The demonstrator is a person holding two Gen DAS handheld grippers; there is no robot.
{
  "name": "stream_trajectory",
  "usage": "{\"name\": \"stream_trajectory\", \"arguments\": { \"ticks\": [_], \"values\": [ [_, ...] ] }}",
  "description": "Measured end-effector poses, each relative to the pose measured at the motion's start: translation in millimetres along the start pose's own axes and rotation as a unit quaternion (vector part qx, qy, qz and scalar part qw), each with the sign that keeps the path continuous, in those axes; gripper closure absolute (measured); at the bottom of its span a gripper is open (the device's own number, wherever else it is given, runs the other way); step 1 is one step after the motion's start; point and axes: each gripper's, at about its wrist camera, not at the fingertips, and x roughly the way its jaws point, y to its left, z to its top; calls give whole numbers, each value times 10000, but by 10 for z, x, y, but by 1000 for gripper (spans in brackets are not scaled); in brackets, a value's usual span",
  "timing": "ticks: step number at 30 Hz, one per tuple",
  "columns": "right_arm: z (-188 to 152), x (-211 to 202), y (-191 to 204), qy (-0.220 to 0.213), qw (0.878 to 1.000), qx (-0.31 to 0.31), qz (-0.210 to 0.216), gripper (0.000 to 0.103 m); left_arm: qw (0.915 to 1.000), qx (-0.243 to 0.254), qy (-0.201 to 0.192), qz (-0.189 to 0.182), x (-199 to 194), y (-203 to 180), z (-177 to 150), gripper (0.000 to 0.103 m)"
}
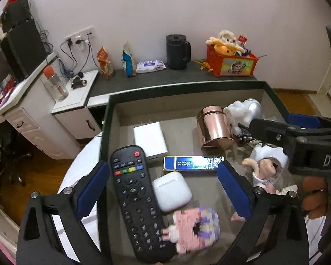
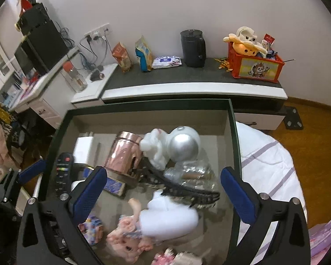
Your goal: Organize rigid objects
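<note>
Overhead, both grippers hang above one dark-rimmed tray.
Left gripper (image 1: 163,185): fingers (image 1: 92,190) spread wide, gripping nothing, tilted down over the tray's near left part.
Right gripper (image 2: 163,190): fingers (image 2: 238,194) also wide apart and empty, poised over the tray's right half; its body shows at the right edge of the left wrist view.
Between left fingers: black remote control (image 1: 136,201) lying lengthwise, white earbud case (image 1: 172,191) touching its right side, pink block figure (image 1: 194,229) nearer the camera, blurred.
Beyond left fingers: blue foil box (image 1: 193,163), white charger (image 1: 150,140), copper tin (image 1: 216,130) on its side.
Between right fingers: doll in white dress (image 2: 165,218), blurred, and black hair claw (image 2: 187,187) just past it.
Further: white-and-silver figurine (image 2: 176,148) beside the tin.
Tray (image 1: 106,119): grey floor, sits on a white round surface (image 2: 264,161).
Room: dark sideboard by the wall carrying black jug (image 1: 177,52), snack bags, wipes, and red crate (image 2: 256,68) of plush toys; wooden floor.
</note>
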Motion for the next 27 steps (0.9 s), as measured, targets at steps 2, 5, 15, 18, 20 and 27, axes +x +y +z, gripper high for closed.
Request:
{"name": "stream_trajectory", "arguments": {
  "ticks": [2,5,15,18,20,27],
  "values": [
    [-14,-77,2,-83,9999,67,88,0,10000,-26,-85,-16,-121,21,-36,2],
    [-49,-230,6,-217,9994,206,200,0,9997,-59,-218,-8,-291,41,-84,1],
    [-411,-945,232,-737,9971,88,163,0,9973,-303,-670,88,-1027,105,-389,0],
    [-611,-1215,295,-975,9951,21,139,0,9961,-370,-790,128,-1230,124,-523,0],
    [-765,-1406,346,-1154,9933,-18,118,0,9949,-398,-908,160,-1409,136,-645,0],
    [-1332,-1926,478,-1600,9870,-125,39,0,9926,-486,-1096,218,-1870,142,-1007,0]
  ]
}}
